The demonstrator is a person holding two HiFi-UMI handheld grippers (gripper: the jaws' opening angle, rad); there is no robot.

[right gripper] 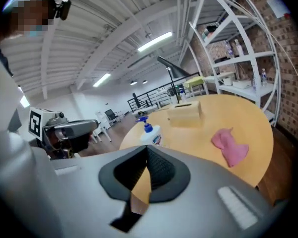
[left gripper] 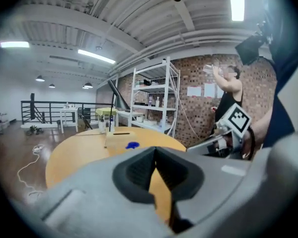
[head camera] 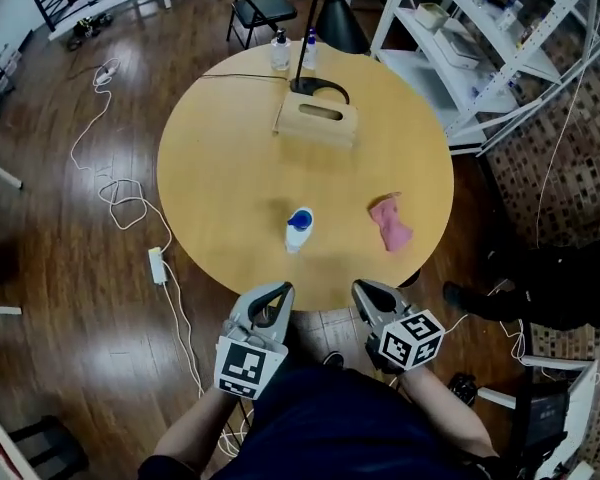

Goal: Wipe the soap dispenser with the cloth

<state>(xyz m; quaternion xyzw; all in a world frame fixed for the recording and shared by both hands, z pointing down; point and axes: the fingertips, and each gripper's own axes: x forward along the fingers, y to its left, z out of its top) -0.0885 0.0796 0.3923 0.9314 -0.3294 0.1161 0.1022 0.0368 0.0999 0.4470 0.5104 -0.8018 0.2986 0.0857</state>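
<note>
A white soap dispenser [head camera: 298, 230] with a blue pump stands on the round wooden table [head camera: 220, 168] near its front edge; in the right gripper view the soap dispenser [right gripper: 150, 133] shows left of centre. A pink cloth [head camera: 390, 224] lies crumpled to its right, and the same cloth [right gripper: 230, 147] appears in the right gripper view. My left gripper [head camera: 279, 291] and right gripper [head camera: 361, 288] hover just off the table's near edge, both shut and empty. Only the dispenser's blue pump [left gripper: 132, 146] peeks over the left gripper's jaws.
A wooden tissue box [head camera: 316, 120] sits at the table's far side by a black lamp base [head camera: 319, 90] and two small bottles [head camera: 280, 50]. A white shelf rack [head camera: 480, 48] stands right, a folding chair [head camera: 258, 10] behind, cables and a power strip [head camera: 158, 265] left. A person [left gripper: 228, 95] stands by the brick wall.
</note>
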